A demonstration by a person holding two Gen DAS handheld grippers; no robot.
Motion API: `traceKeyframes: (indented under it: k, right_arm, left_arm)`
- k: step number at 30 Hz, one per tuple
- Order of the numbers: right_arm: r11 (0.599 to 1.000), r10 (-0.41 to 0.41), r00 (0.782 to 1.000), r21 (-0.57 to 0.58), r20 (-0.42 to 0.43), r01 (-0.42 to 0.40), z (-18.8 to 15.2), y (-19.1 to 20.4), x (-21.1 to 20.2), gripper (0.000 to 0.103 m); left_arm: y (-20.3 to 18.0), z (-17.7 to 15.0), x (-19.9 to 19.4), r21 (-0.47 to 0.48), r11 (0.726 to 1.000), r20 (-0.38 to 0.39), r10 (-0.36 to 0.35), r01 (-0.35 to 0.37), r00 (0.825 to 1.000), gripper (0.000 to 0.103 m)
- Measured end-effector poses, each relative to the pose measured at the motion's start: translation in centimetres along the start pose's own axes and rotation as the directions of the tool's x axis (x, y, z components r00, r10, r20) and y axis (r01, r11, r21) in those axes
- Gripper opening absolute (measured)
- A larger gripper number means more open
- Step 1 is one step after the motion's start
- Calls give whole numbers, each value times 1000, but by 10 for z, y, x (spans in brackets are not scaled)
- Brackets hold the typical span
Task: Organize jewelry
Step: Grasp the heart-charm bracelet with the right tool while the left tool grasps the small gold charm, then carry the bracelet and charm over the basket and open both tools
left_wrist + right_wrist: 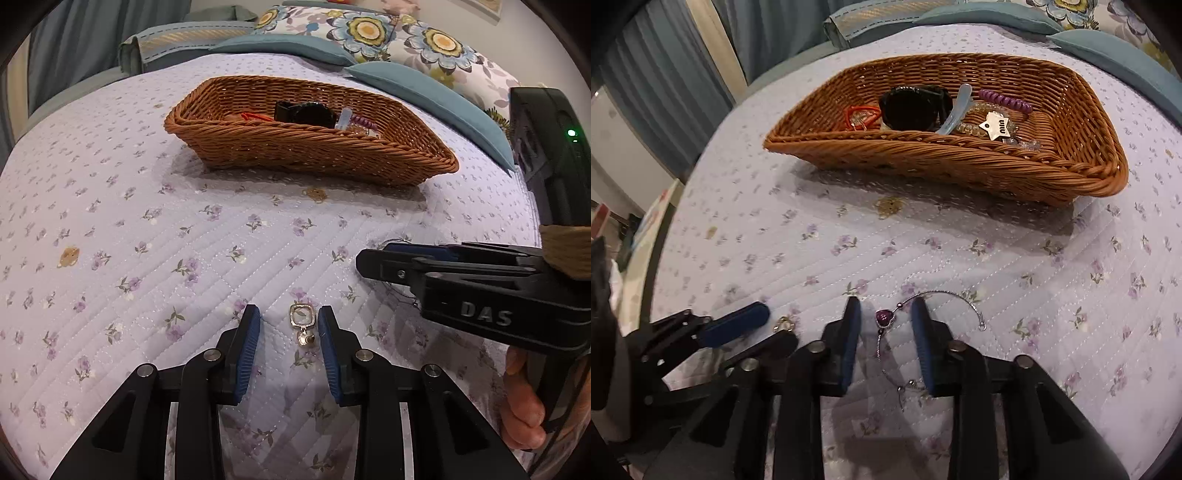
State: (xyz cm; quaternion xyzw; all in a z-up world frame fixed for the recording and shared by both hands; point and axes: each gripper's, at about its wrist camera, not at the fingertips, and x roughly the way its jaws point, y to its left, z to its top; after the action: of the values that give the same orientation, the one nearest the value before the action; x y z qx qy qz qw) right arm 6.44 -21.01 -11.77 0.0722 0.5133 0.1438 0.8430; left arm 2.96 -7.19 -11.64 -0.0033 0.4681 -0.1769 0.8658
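A brown wicker basket (310, 147) sits on the lilac floral quilt and also shows in the right wrist view (960, 162). It holds a black watch (916, 107), hair clips, a beaded bracelet and a star tag (996, 126). My left gripper (289, 325) is open, its fingers either side of a small gold square earring (303, 321) lying on the quilt. My right gripper (886, 314) is open around a thin silver bracelet with a purple heart stone (883, 318). The right gripper shows at the right of the left wrist view (373, 262).
Blue and flowered pillows (388, 37) lie behind the basket. The quilt (147, 221) spreads wide to the left. The left gripper (775, 328) sits close beside the right one. Blue curtains (665, 74) hang beyond the bed's left edge.
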Motion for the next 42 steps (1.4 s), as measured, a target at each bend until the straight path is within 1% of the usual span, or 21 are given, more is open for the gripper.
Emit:
traceKeyframes:
  k: [2,5,8,14,15,16,17,18,24,28,31,34,36,38,40,42]
  right_arm:
    - [1000,-19,1000,-7,1,19,0,2,2,20]
    - [999,-33,999,-12,2,33,0,2,3,14]
    - [999,-34,999,-21,5,35,-3,2,1,14]
    - [996,-54,998,-63,18,55,-9,5,-8,14]
    - [997,-51,998,-65,20,52,-9,5,-8,14]
    - [997,-46,999,-65,25,48,-9,5,-10,14]
    - [997,-45,999,-64,29,47,-9,5,-11,14]
    - [997,-44,998,-63,36,46,-8,4,-13,14]
    - [996,-36,996,-75,80,42,-7,4,-29,14]
    - [996,-10,994,-92,109,20,-6,9,-44,14]
    - [994,4,990,-110,140,11,-5,15,-60,14]
    - [992,12,986,-124,165,8,-4,24,-73,14]
    - [992,16,984,-122,177,6,-1,29,-80,14]
    - [993,27,980,-119,198,-3,6,31,-90,14]
    - [994,47,970,-105,239,-22,18,32,-104,14]
    - [996,59,963,-82,262,-38,28,29,-112,14]
  left_arm:
    - [1,0,0,1,1000,1,-6,6,1000,33]
    - [3,1,1,-3,1000,-2,-22,22,1000,33]
    - [1,2,2,4,1000,-1,-18,18,1000,33]
    - [-10,1,3,61,998,8,20,-21,1000,33]
    - [-11,1,3,63,998,9,18,-19,1000,30]
    - [-10,1,2,63,998,13,13,-14,1000,21]
    - [-10,1,1,64,998,16,9,-10,1000,16]
    - [-11,1,1,64,998,18,6,-7,1000,14]
    - [-13,-1,-7,71,997,54,20,-24,998,14]
    - [-5,2,-20,28,1000,103,-5,2,995,14]
    - [0,8,-31,0,1000,132,-15,15,991,14]
    - [-4,16,-42,8,1000,166,13,-15,986,14]
    - [-6,24,-49,6,1000,183,11,-12,983,14]
    - [-8,37,-60,10,1000,209,9,-11,978,14]
    - [-9,52,-70,22,999,238,21,-27,971,14]
    - [-7,70,-77,28,999,263,31,-40,964,14]
